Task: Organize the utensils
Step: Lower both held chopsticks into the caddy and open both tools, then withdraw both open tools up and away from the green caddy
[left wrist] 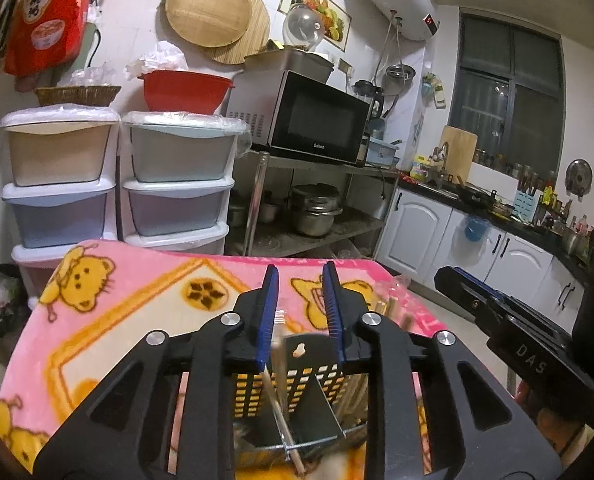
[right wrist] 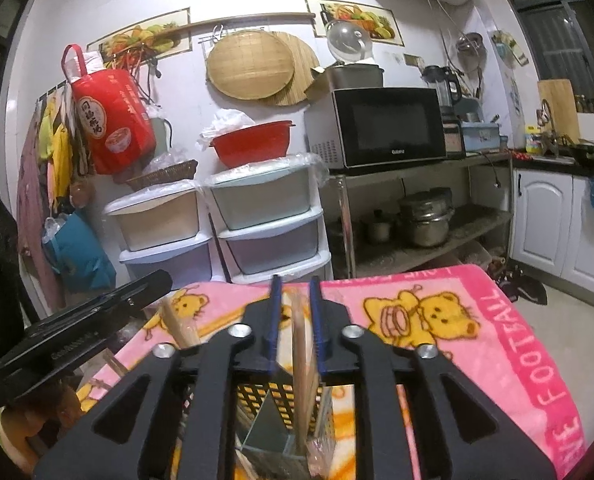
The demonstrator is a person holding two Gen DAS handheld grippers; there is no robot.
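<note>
A black perforated utensil holder [left wrist: 297, 384] with a metal divider stands on the pink bear blanket [left wrist: 117, 320], right under both grippers. My left gripper [left wrist: 301, 276] is open above it. A blurred clear plastic utensil [left wrist: 280, 328] hangs loose between its blue pads, and a wooden chopstick [left wrist: 277, 404] leans in the compartment below. My right gripper [right wrist: 295, 286] is open over the same holder [right wrist: 273, 400]. Wrapped wooden chopsticks [right wrist: 301, 352] stand in the holder between its pads, close to the right pad with a gap on the left.
More wooden sticks [right wrist: 181, 328] poke up at the left beside the left gripper's black housing [right wrist: 77, 328]. Beyond the blanket's far edge stand plastic drawer towers [left wrist: 117, 184], a microwave [left wrist: 317, 120] on a metal shelf rack, and white kitchen cabinets [left wrist: 457, 236].
</note>
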